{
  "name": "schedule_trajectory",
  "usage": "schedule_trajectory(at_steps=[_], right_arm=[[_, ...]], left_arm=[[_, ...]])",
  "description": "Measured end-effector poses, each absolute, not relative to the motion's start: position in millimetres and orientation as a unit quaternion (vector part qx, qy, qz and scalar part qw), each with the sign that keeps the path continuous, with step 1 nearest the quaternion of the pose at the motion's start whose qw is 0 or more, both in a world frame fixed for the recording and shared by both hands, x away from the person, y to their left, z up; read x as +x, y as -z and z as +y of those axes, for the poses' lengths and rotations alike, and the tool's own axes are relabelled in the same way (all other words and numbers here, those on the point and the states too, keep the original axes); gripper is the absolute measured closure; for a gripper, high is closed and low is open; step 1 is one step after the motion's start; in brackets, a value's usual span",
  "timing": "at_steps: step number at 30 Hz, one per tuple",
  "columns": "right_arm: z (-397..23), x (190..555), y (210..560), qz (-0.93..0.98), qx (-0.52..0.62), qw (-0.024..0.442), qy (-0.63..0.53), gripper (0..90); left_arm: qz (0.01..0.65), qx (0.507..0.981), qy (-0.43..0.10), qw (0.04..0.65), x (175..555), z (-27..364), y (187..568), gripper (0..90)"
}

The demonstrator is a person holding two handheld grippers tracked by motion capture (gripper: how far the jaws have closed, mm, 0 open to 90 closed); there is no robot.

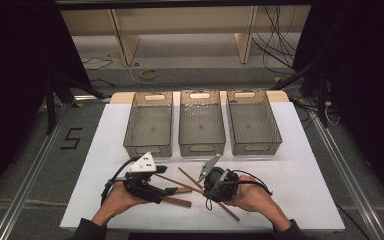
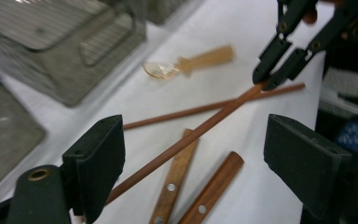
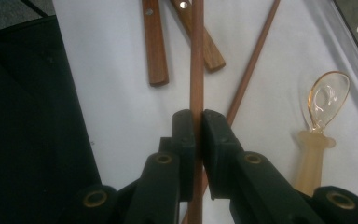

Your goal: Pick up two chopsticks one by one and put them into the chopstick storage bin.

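My right gripper [image 3: 196, 135] is shut on a long brown chopstick [image 3: 196, 56], and the pads pinch it partway along its length. The same right gripper [image 2: 268, 79] holds that chopstick [image 2: 191, 137] in the left gripper view. My left gripper [image 2: 196, 140] stands wide open, with the held chopstick running between its jaws and touching neither pad. A second chopstick [image 3: 256, 56] lies crossed beneath the first. Two wooden handles [image 3: 154, 46] with rivets lie beside them. In the high view the left gripper [image 1: 172, 192] and right gripper [image 1: 207, 187] face each other near the table's front.
An amber plastic spoon [image 3: 324, 102] lies on the white table [image 1: 290, 165] near the chopsticks. Three wire-mesh bins [image 1: 201, 122] stand side by side at the back of the table. A person's hands hold both grippers from the front edge.
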State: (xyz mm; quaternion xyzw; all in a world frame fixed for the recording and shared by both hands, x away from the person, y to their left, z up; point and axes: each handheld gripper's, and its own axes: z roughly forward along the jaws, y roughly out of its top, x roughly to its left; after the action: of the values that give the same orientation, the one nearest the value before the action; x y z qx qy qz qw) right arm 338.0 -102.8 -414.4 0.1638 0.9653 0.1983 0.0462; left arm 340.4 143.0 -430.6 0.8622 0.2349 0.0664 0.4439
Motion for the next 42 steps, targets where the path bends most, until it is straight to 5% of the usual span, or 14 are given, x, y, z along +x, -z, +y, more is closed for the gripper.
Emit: schedule_trajectory(at_steps=[4, 17, 42], right_arm=[[-101.2, 336.2, 413.8, 0.968, 0.149, 0.044, -0.195, 84.1], [-96.2, 328.0, 411.8, 0.972, 0.120, 0.042, -0.198, 84.2], [-93.3, 321.2, 410.9, 0.976, 0.067, 0.035, -0.205, 83.4]], left_arm=[[0.201, 0.894, -0.079, 0.394, 338.0, 125.3, 432.0, 21.0], [0.118, 0.930, -0.087, 0.337, 325.9, 105.7, 433.8, 44.1], [0.047, 0.943, -0.091, 0.318, 314.9, 98.2, 441.9, 77.0]])
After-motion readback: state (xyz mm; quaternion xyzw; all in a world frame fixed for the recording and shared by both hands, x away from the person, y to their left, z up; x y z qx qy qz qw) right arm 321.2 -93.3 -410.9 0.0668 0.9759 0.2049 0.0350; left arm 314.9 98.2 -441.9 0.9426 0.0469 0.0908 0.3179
